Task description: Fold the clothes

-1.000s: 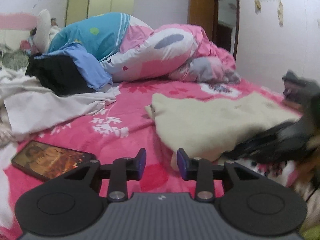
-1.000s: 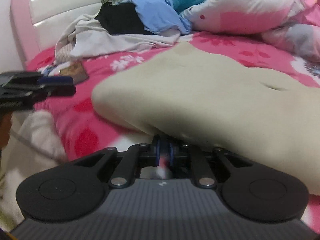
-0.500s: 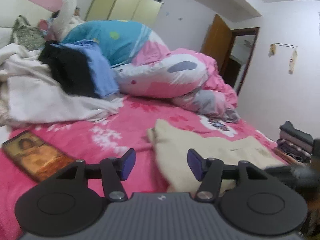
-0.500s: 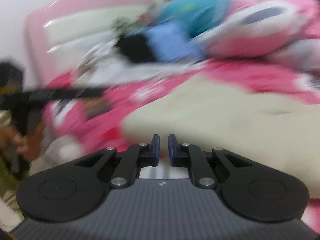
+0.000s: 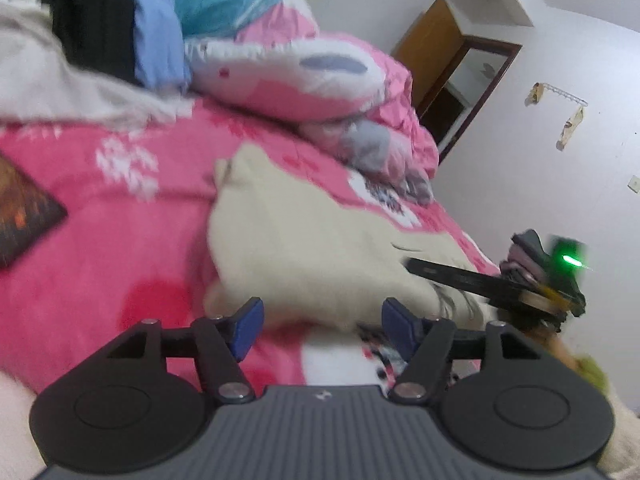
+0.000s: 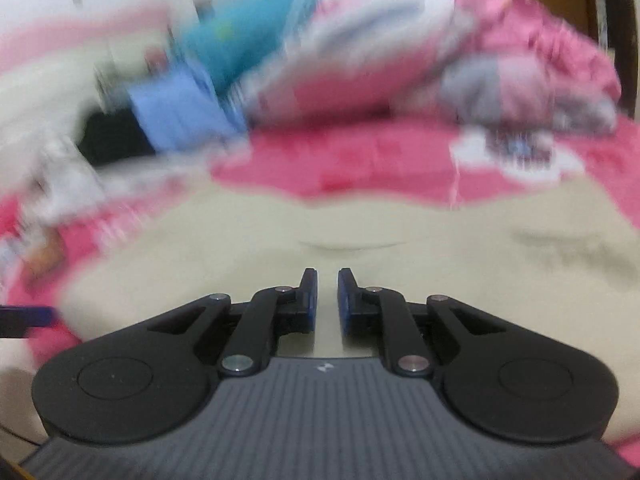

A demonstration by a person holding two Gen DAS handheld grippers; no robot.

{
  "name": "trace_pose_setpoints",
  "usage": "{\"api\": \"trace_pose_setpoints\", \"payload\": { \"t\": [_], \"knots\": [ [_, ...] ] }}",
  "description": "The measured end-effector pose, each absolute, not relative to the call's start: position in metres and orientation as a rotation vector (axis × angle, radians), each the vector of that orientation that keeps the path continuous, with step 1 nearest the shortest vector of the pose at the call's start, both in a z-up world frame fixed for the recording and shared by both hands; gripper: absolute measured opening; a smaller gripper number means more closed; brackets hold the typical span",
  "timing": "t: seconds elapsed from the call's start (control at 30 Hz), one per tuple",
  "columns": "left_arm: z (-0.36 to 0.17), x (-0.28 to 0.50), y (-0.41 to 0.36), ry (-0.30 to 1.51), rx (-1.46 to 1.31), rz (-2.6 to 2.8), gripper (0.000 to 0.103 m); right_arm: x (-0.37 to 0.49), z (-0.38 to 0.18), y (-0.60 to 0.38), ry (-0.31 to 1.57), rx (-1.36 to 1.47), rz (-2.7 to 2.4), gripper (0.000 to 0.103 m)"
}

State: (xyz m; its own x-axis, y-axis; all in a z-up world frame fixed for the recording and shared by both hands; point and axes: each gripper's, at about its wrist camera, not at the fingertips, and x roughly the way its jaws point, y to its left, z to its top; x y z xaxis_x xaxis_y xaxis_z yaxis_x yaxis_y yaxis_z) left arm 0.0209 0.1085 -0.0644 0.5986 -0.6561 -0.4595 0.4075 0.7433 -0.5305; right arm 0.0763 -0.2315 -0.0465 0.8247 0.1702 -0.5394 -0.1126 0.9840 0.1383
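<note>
A cream garment (image 5: pixel 320 248) lies spread flat on the pink floral bedspread (image 5: pixel 100 272). My left gripper (image 5: pixel 322 320) hovers at the garment's near edge with its jaws opening wide. The edge lies just ahead of the blue pads and nothing is pressed between them. In the blurred right wrist view my right gripper (image 6: pixel 327 292) is shut, with only a thin slit between the pads. It holds nothing and hangs over the cream garment (image 6: pixel 400 240). The left wrist view shows the right gripper (image 5: pixel 480 280) at the far right, a green light on it.
A phone (image 5: pixel 24 216) lies on the bedspread at the left. Black and blue clothes (image 5: pixel 120 40) and a white cloth (image 5: pixel 60 92) are piled at the back left, against a pink quilt (image 5: pixel 300 72). Dark folded clothes (image 5: pixel 520 248) sit at the right, with a doorway (image 5: pixel 452 80) beyond.
My left gripper's jaws have spread much wider and it has rolled and come nearer the cream garment. My right gripper has let go of the garment's edge and swung over it.
</note>
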Motion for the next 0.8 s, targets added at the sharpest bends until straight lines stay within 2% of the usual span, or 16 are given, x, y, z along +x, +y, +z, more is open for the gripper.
{"api": "trace_pose_setpoints", "payload": {
  "t": [0.27,0.43,0.67,0.7,0.8],
  "knots": [
    [-0.077,0.019,0.084,0.754,-0.407,-0.661,0.071,0.163,-0.050,-0.254,0.754,0.220,0.162,0.005],
    [-0.081,0.025,0.081,0.785,-0.469,-0.669,0.072,0.141,-0.047,-0.260,0.710,0.325,0.160,0.010],
    [-0.082,0.028,0.089,0.781,-0.516,-0.649,0.073,0.094,-0.023,-0.264,0.583,0.304,0.171,0.013],
    [-0.082,0.028,0.090,0.779,-0.523,-0.640,0.073,0.086,-0.020,-0.262,0.560,0.285,0.189,0.016],
    [-0.081,0.029,0.097,0.764,-0.532,-0.599,0.074,0.055,-0.016,-0.239,0.498,0.142,0.286,0.034]
  ]
}}
